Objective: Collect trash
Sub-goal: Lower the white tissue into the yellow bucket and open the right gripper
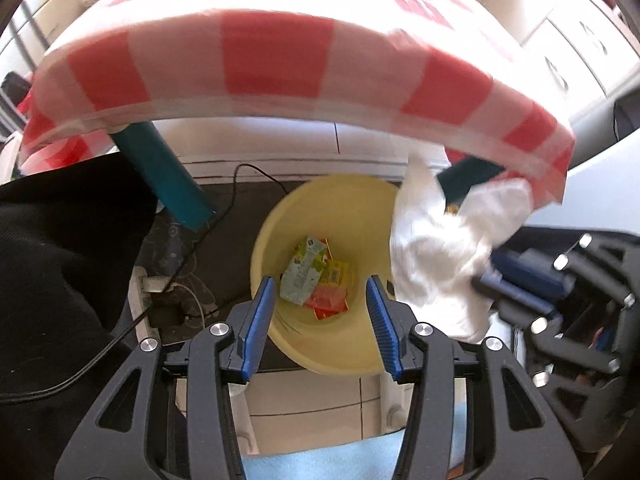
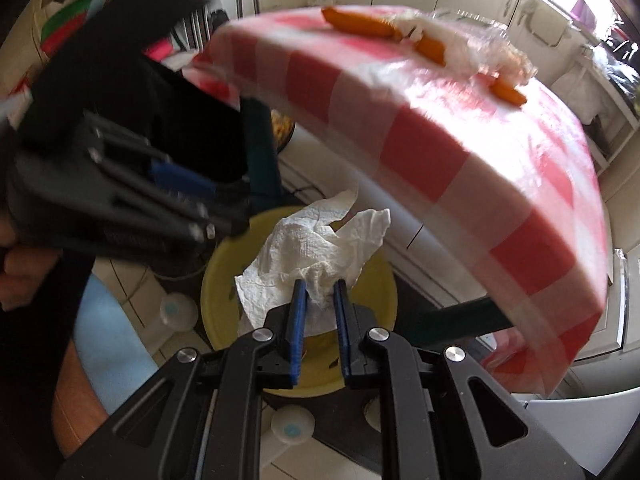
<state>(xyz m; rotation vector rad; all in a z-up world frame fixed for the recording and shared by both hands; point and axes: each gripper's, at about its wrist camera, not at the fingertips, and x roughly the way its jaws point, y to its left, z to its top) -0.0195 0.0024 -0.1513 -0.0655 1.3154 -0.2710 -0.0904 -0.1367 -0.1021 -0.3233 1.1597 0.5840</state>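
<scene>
Left gripper (image 1: 320,296) points down over the bin (image 1: 320,208) — blue ribbed pads apart, nothing between them. Bin is a round pale-yellow plastic tub, smooth walls, on a dark floor mat (image 1: 236,220) below the table edge. At its bottom: crumpled glossy wrappers (image 1: 316,280), green, yellow and red-orange, lying flat and overlapping.

Right gripper (image 2: 320,300) is clamped on a paper towel (image 2: 312,248) — white, embossed, crumpled, pinched at its lower part with loose folds fanning up and left. It hangs over the bin's mouth (image 2: 216,280); in the left view the same towel (image 1: 440,248) sits at the bin's right rim, right gripper (image 1: 480,284) behind it.

Table (image 1: 280,64) has a red-and-white check cloth, soft edge drooping over the rim, teal tubular legs (image 1: 168,172). On top, right view: orange pieces (image 2: 360,22) and a clump of clear crinkled film (image 2: 480,48), details blurred.

A black cable (image 1: 224,216) runs across the mat. Left gripper shows blurred at left in the right view (image 2: 208,216).
</scene>
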